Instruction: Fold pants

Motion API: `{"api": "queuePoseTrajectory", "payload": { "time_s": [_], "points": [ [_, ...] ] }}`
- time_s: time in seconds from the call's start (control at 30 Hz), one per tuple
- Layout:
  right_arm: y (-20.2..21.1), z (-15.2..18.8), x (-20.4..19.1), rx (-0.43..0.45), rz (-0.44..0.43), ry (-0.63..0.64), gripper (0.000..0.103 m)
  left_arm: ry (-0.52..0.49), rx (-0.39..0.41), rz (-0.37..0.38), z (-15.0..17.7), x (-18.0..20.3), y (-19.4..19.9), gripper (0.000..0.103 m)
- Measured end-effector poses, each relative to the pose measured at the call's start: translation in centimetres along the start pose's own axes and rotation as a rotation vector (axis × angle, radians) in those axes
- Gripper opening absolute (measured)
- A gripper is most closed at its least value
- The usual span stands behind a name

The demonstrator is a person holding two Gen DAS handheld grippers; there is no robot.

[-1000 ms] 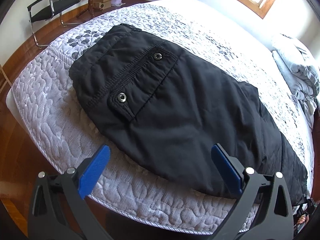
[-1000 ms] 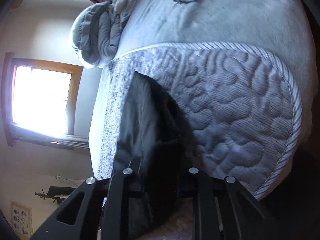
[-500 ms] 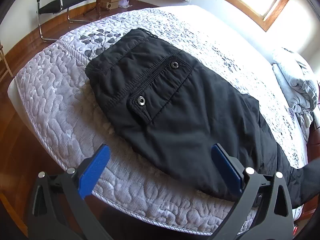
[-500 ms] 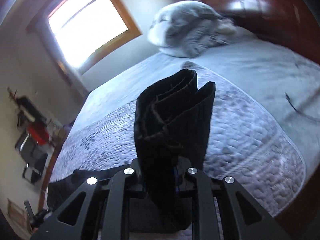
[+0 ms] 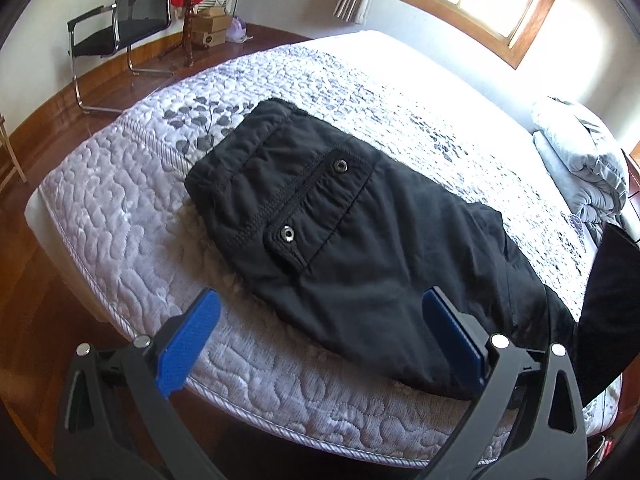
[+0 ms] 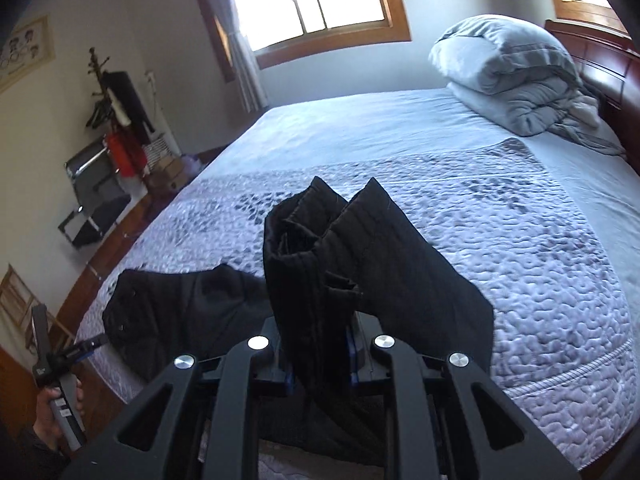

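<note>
Black pants [image 5: 360, 240] lie on the quilted bed [image 5: 120, 208], waistband with two snaps toward the foot corner. My left gripper [image 5: 320, 332] hovers open above the bed's near edge, its blue pads apart with nothing between them. In the right wrist view my right gripper [image 6: 320, 360] is shut on the bunched leg ends of the pants [image 6: 320, 248], lifted above the bed; the rest of the pants [image 6: 180, 308] trails down to the left. The raised leg [image 5: 608, 300] shows at the right edge of the left wrist view. The left gripper [image 6: 86, 348], held in a hand, appears at lower left.
A folded grey duvet [image 6: 516, 76] sits at the headboard end. A black chair [image 5: 120, 20], a coat stand [image 6: 104, 92] and boxes [image 5: 208, 28] stand on the wooden floor beyond the bed's foot. Windows line the far wall.
My right gripper rolled upright and rose, carrying the leg ends up off the bed toward the waistband side. The left gripper drew back and up a little, staying open.
</note>
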State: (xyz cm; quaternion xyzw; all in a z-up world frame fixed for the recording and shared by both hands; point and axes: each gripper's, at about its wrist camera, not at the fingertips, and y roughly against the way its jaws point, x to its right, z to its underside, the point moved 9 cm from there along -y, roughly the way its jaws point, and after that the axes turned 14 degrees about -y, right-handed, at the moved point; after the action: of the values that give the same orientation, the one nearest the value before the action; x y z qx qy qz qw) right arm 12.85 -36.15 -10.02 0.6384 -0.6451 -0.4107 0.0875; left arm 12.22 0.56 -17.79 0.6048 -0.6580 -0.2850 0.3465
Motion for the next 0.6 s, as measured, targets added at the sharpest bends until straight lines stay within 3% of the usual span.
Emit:
{"api": "queuePoseTrajectory", "payload": {
  "time_s": [0.6],
  "points": [
    [-5.2,6.4,-4.0,-0.147,0.059,0.120,0.019,0.021,0.017,0.005,0.3,-1.1,0.3,0.101]
  ]
}}
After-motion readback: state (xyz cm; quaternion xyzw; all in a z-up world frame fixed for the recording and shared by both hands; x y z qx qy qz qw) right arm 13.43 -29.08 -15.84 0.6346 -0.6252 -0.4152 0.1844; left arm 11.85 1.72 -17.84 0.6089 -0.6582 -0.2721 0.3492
